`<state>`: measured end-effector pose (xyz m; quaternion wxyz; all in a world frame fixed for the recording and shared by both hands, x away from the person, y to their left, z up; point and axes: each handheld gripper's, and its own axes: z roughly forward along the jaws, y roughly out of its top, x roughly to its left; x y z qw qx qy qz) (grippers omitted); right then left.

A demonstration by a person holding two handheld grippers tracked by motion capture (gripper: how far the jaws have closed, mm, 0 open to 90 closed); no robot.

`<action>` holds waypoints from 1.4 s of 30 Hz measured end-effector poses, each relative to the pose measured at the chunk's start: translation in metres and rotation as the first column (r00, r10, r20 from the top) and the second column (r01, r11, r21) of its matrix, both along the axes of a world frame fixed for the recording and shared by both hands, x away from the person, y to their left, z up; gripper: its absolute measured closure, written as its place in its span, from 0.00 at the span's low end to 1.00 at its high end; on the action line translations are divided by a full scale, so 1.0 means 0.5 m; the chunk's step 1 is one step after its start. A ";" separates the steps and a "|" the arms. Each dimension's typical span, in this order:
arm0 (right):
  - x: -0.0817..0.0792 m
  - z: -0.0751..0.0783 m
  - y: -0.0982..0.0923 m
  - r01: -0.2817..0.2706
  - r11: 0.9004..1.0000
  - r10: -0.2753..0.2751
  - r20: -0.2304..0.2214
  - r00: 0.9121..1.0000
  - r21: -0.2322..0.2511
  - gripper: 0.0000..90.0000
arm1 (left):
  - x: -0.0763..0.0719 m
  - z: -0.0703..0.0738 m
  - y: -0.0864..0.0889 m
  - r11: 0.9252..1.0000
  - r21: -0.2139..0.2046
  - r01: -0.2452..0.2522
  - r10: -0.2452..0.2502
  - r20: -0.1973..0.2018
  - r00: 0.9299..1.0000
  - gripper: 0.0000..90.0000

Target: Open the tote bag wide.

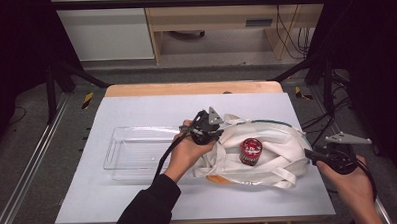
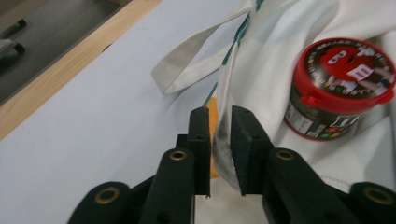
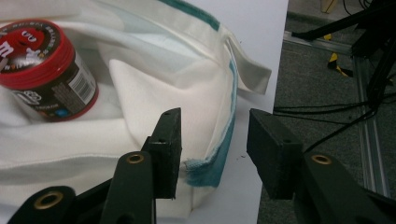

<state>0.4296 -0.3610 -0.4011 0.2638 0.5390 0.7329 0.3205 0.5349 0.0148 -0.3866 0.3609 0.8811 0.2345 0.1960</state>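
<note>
Canvas tote bag (image 1: 268,149), laid lengthwise across the white table (image 1: 139,199), is pinched at its left rim by the left gripper (image 2: 219,140), whose jaws are nearly closed on a fold. At the bag's right end, the teal-trimmed edge is straddled, ungripped, by the half-open right gripper (image 3: 212,135). A red-lidded candy tub (image 1: 250,151) is seen resting on the cloth.

Bag (image 1: 272,139) matt white cloth; tub (image 1: 250,151) glossy plastic; tray (image 1: 133,152) clear plastic.
</note>
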 end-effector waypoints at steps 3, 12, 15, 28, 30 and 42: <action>-0.021 -0.013 -0.003 0.001 1.000 -0.001 -0.021 1.000 -0.006 0.63 | 0.007 -0.006 0.005 1.000 0.020 -0.016 0.017 -0.025 1.000 0.92; -0.049 -0.050 -0.009 -0.013 1.000 0.013 -0.046 0.999 0.006 0.72 | 0.006 -0.023 0.014 0.996 0.078 -0.048 0.051 -0.039 0.998 0.93; -0.049 -0.064 -0.006 -0.025 1.000 0.026 -0.051 0.998 0.019 0.80 | 0.006 -0.025 0.016 0.995 0.083 -0.049 0.052 -0.044 0.998 0.93; -0.055 -0.051 -0.040 0.001 1.000 -0.001 -0.003 1.000 0.012 0.99 | 0.005 -0.006 0.036 0.993 0.056 -0.100 0.099 0.014 0.995 0.94; -0.060 -0.050 -0.051 0.008 1.000 -0.008 0.003 1.000 0.004 0.99 | 0.007 -0.005 0.038 0.993 0.050 -0.109 0.108 0.023 0.994 0.94; -0.054 -0.084 -0.035 -0.039 0.999 0.039 -0.002 0.999 0.006 0.95 | 0.003 -0.025 0.019 0.991 0.101 -0.091 0.090 0.020 0.996 0.92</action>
